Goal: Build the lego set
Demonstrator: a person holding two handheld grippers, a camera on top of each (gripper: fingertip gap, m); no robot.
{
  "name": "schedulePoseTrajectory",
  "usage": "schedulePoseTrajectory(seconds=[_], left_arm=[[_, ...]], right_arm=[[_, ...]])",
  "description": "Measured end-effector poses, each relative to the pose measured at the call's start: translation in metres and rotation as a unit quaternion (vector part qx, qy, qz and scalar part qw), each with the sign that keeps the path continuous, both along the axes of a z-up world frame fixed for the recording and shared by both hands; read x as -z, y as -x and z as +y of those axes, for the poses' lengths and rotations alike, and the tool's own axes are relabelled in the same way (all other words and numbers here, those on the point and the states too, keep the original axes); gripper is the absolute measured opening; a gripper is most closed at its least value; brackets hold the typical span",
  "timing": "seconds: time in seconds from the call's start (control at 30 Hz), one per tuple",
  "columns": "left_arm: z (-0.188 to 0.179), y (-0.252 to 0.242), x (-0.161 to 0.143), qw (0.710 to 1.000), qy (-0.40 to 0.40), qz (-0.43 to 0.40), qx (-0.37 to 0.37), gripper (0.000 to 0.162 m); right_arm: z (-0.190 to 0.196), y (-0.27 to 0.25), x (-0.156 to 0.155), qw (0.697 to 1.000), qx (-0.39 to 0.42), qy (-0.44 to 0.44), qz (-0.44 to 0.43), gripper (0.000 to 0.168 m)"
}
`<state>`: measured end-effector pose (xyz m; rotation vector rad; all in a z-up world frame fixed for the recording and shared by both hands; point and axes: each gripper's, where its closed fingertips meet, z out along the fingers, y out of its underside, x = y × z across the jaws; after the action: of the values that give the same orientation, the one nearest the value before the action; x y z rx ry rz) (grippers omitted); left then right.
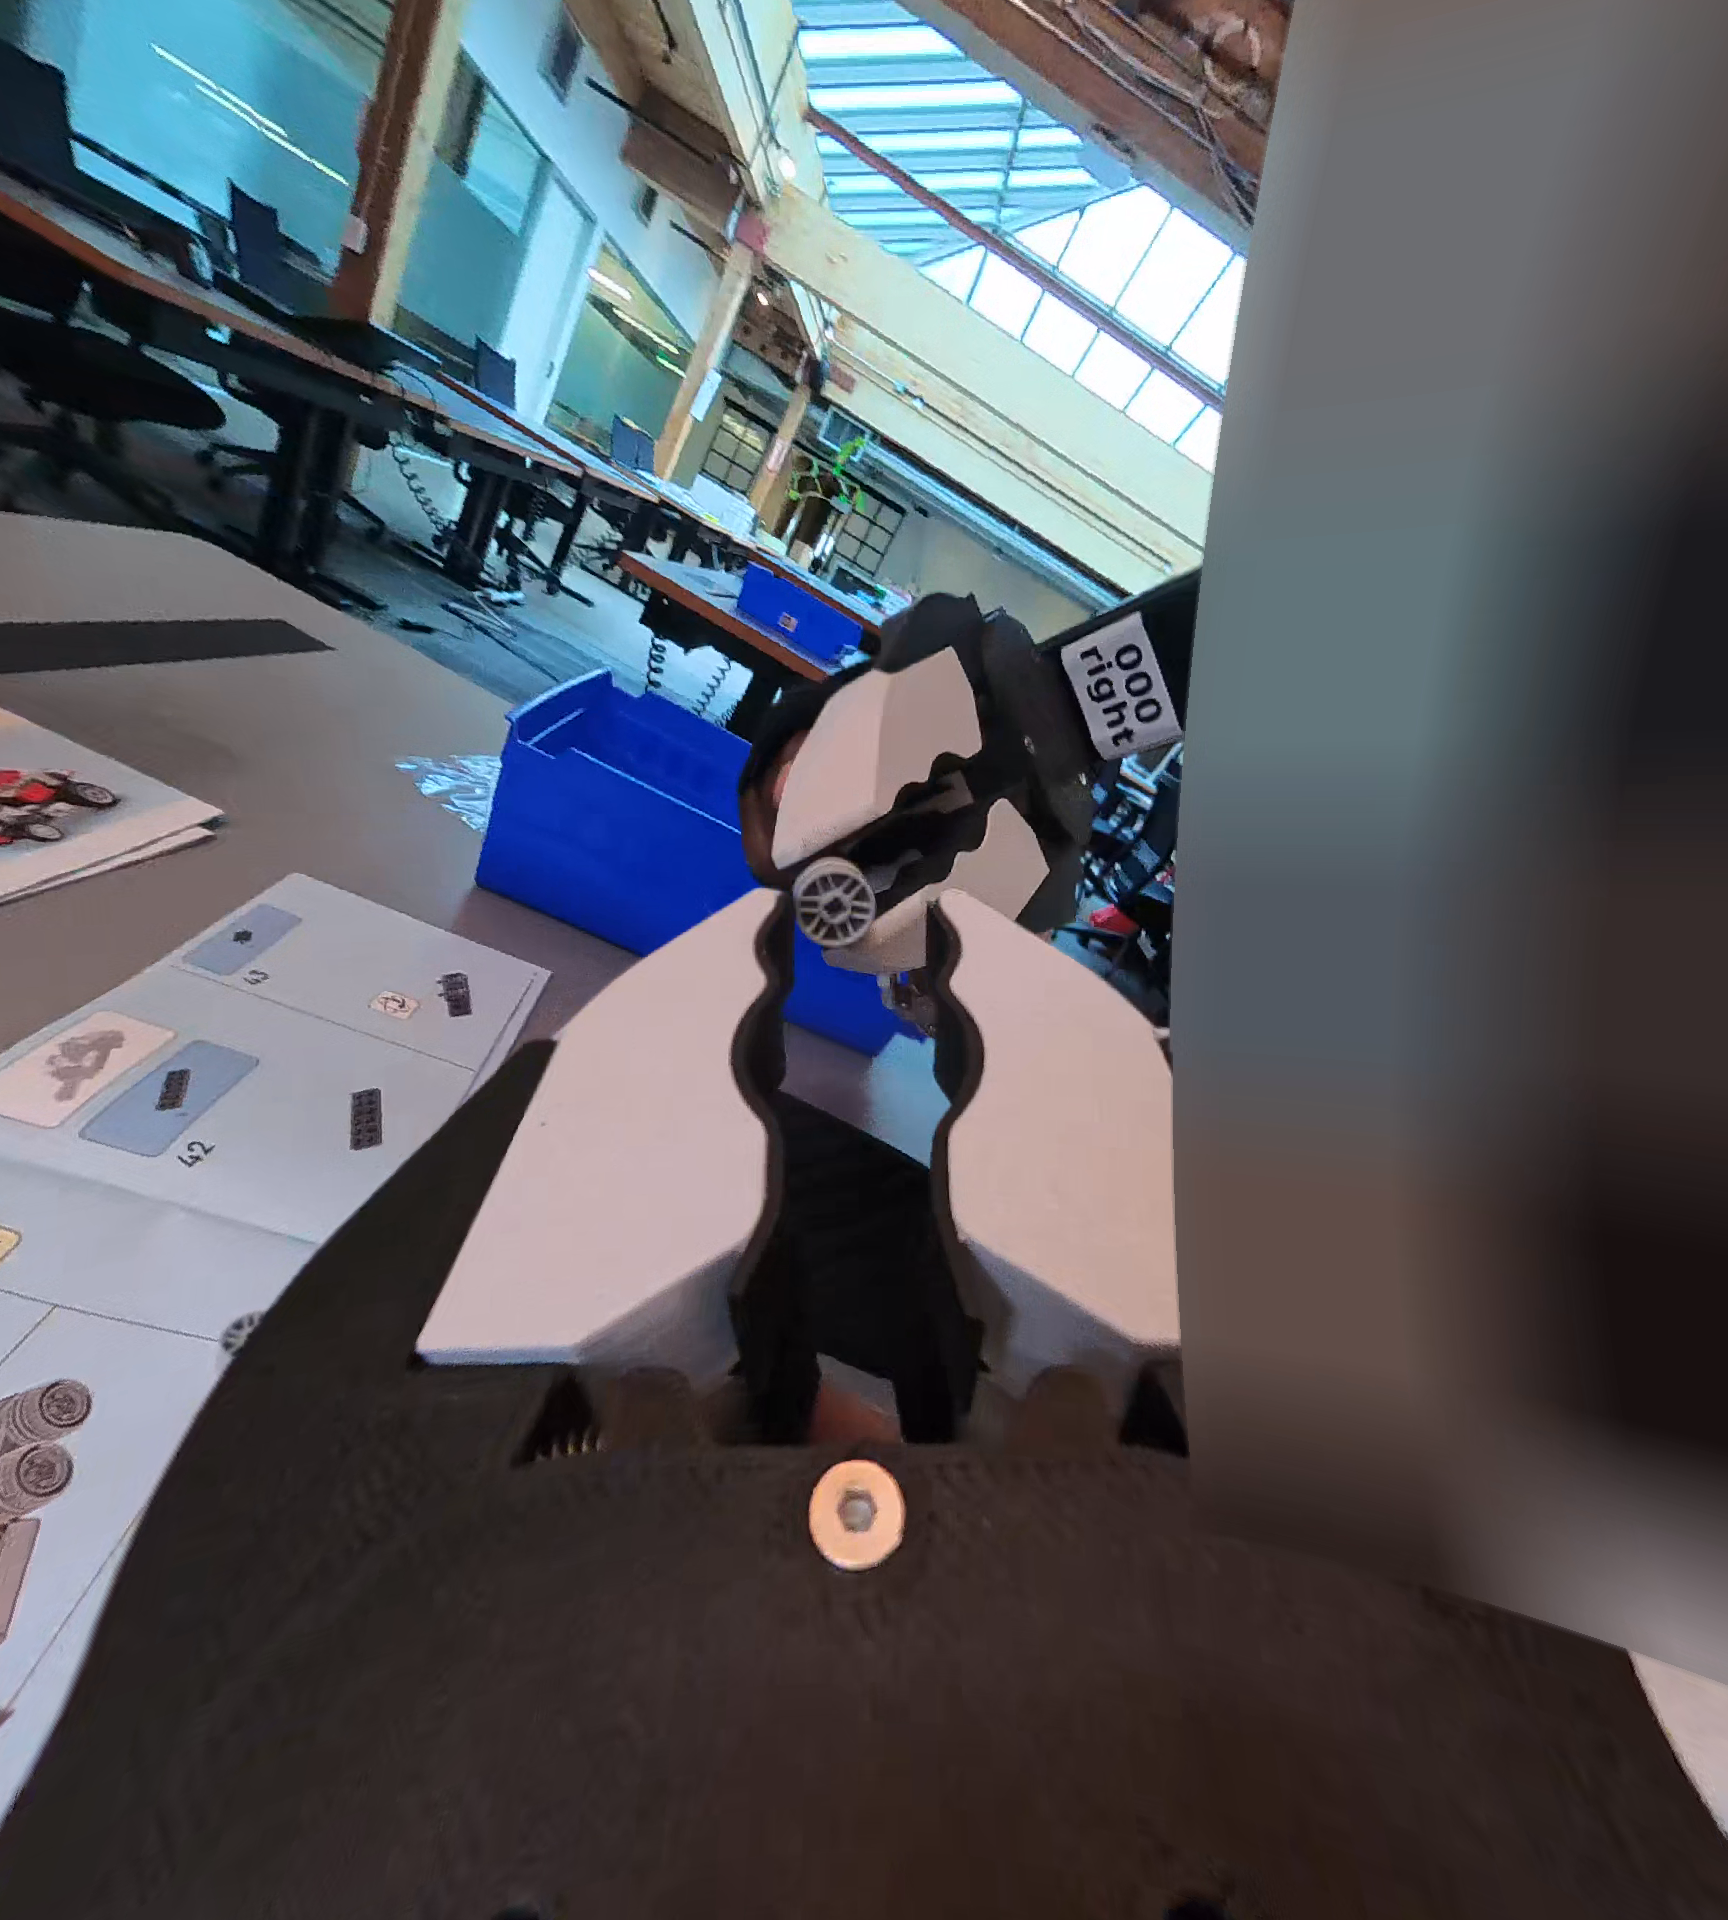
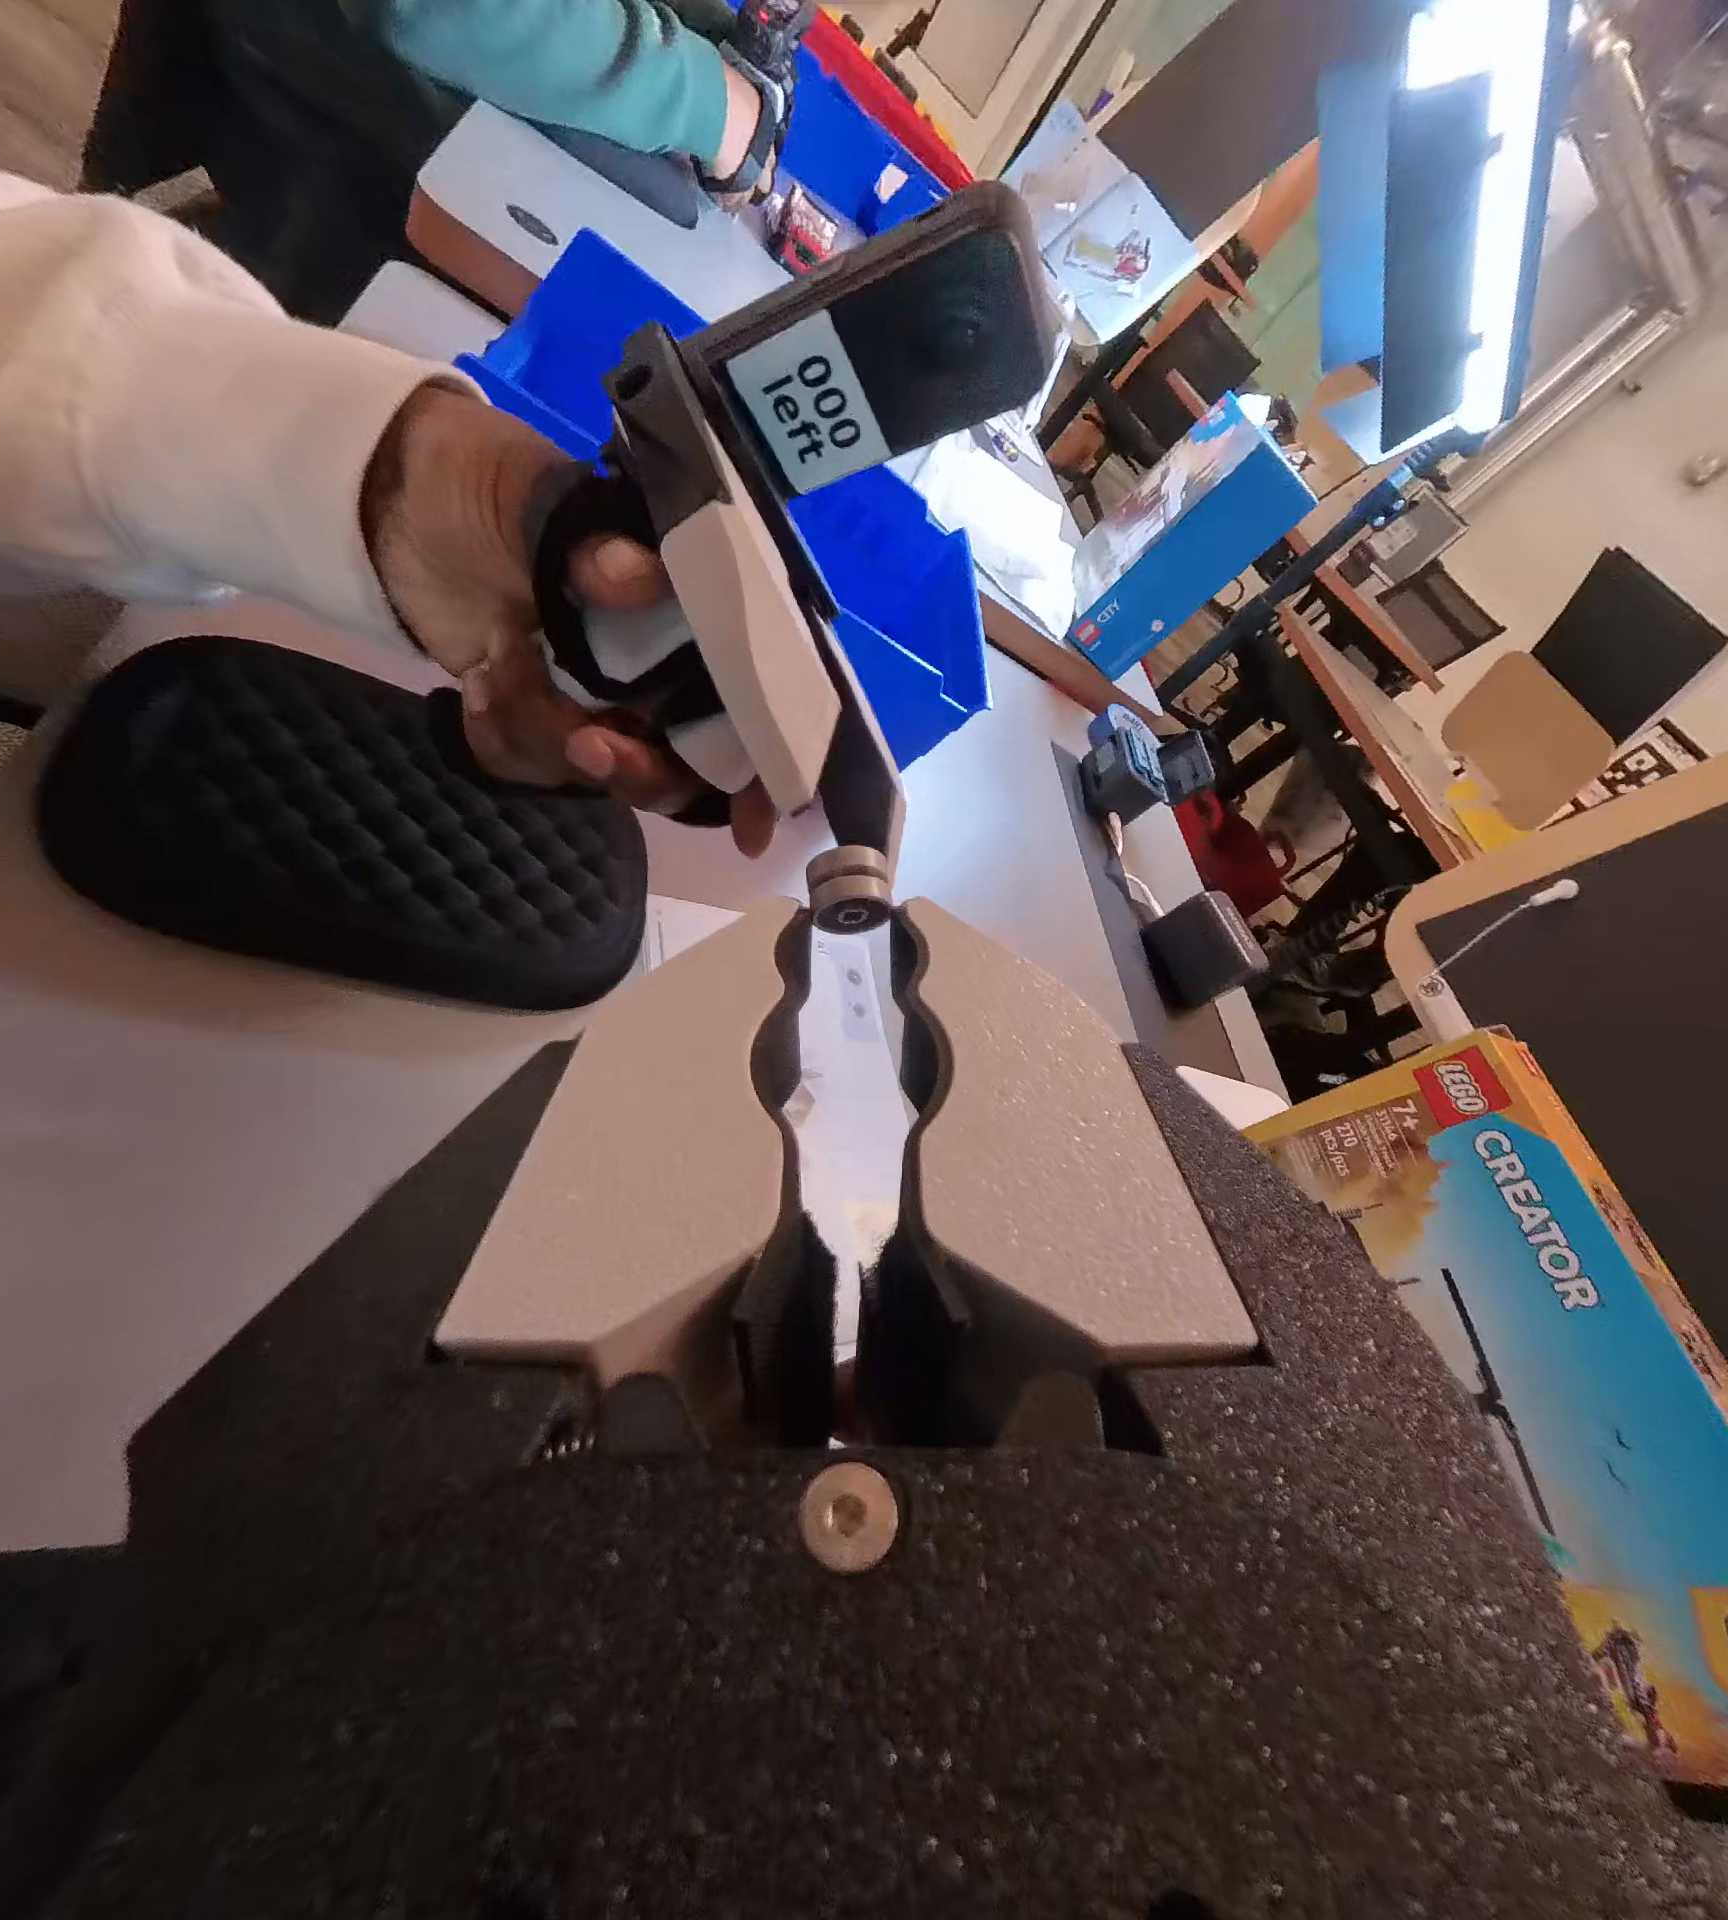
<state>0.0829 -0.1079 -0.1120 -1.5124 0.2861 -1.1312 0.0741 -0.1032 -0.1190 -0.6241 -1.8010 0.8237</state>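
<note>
1. Tabletop [image 1: 320, 748]: grey, carries the blue bin [image 1: 611, 821], my landmark.
2. Instruction booklet [image 1: 247, 1049]: lies open left of the bin, likely kept in sight for reference.
3. Right tool [image 2: 847, 920]: raised in front of the bin, clenched on a small grey wheel at its tips, presenting it to the other tool.
4. Left tool [image 1: 860, 914]: tips meet the wheel, fingers narrowly parted; cannot tell whether they grip anything. Probably mating a part.
5. Wheel [image 1: 834, 902]: held in the air just before the bin's near corner.
</note>
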Motion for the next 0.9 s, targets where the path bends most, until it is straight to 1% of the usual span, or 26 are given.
schedulePoseTrajectory(seconds=[0.13,0.33,0.53,0.6,0.7,0.73,0.8,0.83,0.9], left_arm=[[0.003,-0.003,0.006,1.000,0.003,0.010,0.000,0.015],[0.005,-0.002,0.011,1.000,0.009,0.012,-0.003,0.018],[0.007,-0.002,0.012,1.000,0.005,0.023,-0.008,0.015],[0.006,-0.002,0.011,1.000,0.000,0.015,-0.006,0.015],[0.002,0.004,0.008,1.000,-0.004,-0.009,0.009,0.015],[0.001,0.009,0.008,1.000,-0.005,-0.019,0.008,0.015],[-0.001,0.023,0.010,0.999,-0.007,-0.032,-0.001,0.015],[-0.002,0.029,0.013,0.999,-0.006,-0.036,-0.008,0.015],[-0.004,0.039,0.020,0.999,-0.002,-0.050,-0.019,0.015]], right_arm=[[-0.001,0.001,0.001,1.000,-0.004,-0.002,0.000,0.015],[0.000,0.000,0.006,1.000,-0.001,-0.015,-0.018,0.015],[0.001,0.002,0.008,1.000,-0.001,-0.019,-0.025,0.015],[0.000,0.002,0.006,1.000,-0.010,-0.002,-0.021,0.015],[0.002,0.002,0.008,0.997,-0.021,0.069,-0.032,0.016],[0.008,0.002,0.015,0.994,-0.018,0.097,-0.054,0.020],[0.019,-0.002,0.044,0.980,-0.010,0.150,-0.132,0.025],[0.023,-0.005,0.063,0.970,-0.003,0.165,-0.179,0.030],[0.024,-0.011,0.097,0.952,-0.001,0.173,-0.252,0.032]])
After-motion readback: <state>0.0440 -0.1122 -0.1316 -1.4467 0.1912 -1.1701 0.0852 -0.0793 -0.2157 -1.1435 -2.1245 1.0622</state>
